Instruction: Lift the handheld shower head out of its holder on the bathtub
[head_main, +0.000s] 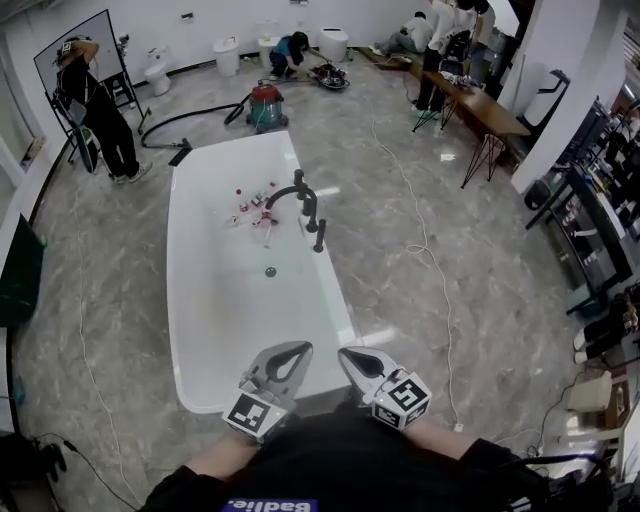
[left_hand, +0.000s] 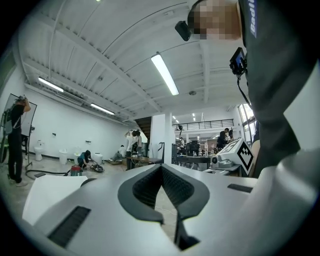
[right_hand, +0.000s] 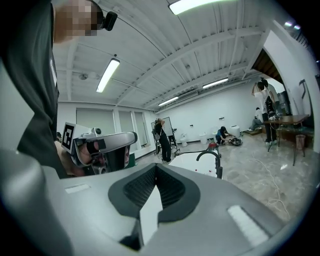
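A white bathtub (head_main: 200, 300) stands on the marble floor ahead of me. On its right rim is a black faucet (head_main: 296, 192) with an arched spout, and the black handheld shower head (head_main: 320, 236) stands upright in its holder just nearer me. Both grippers are held close to my body past the tub's near end, far from the shower head. My left gripper (head_main: 303, 347) is shut and empty, as its own view shows (left_hand: 161, 167). My right gripper (head_main: 345, 352) is shut too, with nothing between its jaws (right_hand: 156, 167). The faucet (right_hand: 210, 156) shows small in the right gripper view.
Small bottles and bits (head_main: 255, 200) lie in the tub's far half. A red vacuum (head_main: 266, 108) with a black hose sits beyond the tub. A white cable (head_main: 420, 250) runs along the floor at right. People stand at the back left (head_main: 100, 115) and by a long table (head_main: 485, 105).
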